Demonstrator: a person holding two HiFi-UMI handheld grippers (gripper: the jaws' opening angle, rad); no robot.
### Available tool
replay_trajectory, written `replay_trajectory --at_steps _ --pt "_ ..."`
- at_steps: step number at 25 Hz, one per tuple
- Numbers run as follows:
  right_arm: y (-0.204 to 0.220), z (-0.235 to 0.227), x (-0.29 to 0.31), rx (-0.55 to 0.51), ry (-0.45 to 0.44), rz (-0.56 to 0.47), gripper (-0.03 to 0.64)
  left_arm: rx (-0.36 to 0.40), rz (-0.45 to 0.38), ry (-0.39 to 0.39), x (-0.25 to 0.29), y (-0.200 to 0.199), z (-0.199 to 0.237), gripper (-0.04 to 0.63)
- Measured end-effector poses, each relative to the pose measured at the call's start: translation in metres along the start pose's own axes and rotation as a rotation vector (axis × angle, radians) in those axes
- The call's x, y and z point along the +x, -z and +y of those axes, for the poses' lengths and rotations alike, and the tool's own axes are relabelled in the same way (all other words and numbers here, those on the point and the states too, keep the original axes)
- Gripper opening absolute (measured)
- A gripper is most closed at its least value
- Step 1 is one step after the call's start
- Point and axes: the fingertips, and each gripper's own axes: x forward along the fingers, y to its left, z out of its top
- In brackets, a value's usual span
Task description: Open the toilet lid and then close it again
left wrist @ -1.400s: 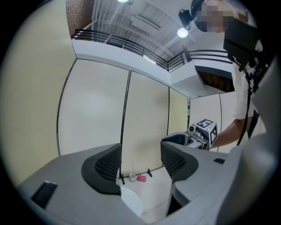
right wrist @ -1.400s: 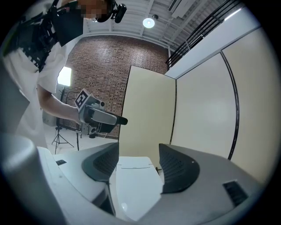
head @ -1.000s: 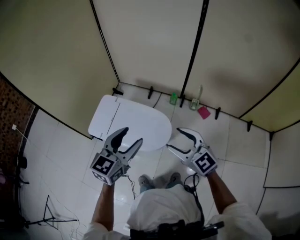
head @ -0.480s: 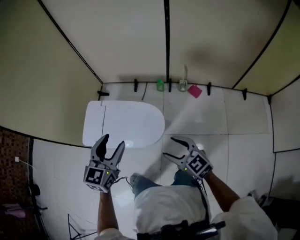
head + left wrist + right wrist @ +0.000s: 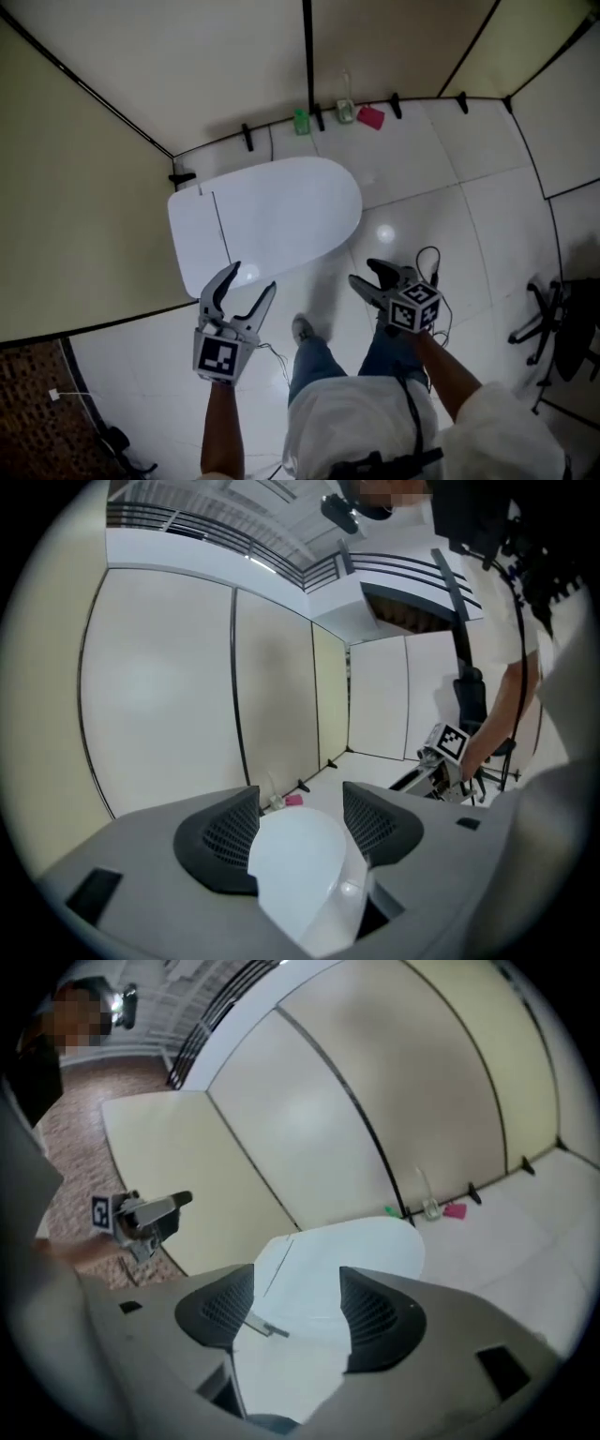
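Lid [image 5: 281,211] down, flat. Left gripper [image 5: 251,278] jaws apart, empty, near lid edge. Right gripper [image 5: 364,272] same, over floor [image 5: 450,216].

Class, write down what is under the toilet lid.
Nothing beneath shows: the white toilet lid lies closed and flat, so whatever it covers is hidden. Only floor tiles appear around it.

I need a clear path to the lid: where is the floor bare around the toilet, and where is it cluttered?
In the head view, bare tile spreads right of the toilet, off its rounded front. Crowded: the wall foot at the top, with a green bottle, a clear bottle and a pink item; a black chair base at far right.
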Motion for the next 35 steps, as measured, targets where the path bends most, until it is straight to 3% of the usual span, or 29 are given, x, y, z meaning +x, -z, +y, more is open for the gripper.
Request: replay_trajectory --at_steps 5,7,17,26,33,35 --pt "0.050 0.007 0.047 0.419 0.003 -0.121 0.282 0.008 0.019 0.122 -0.004 0.044 -0.006 0.276" --pt "0.070 -0.009 0.065 0.530 -0.019 -0.164 0.282 0.004 -0.002 0.148 0.008 0.054 -0.013 0.276" --pt "0.123 -0.104 0.166 0.684 -0.014 -0.324 0.327 -0.073 -0.010 0.210 0.079 0.127 -0.049 0.276" --pt "0.131 -0.123 0.189 0.808 -0.062 -0.405 0.331 -0.096 0.057 0.238 0.090 0.164 -0.067 0.276" --pt "0.136 -0.144 0.188 0.891 0.011 -0.446 0.331 -0.109 0.067 0.207 0.087 0.167 -0.050 0.276" --pt "0.132 -0.145 0.189 0.936 -0.010 -0.477 0.331 -0.114 0.062 0.199 0.087 0.168 -0.045 0.276"
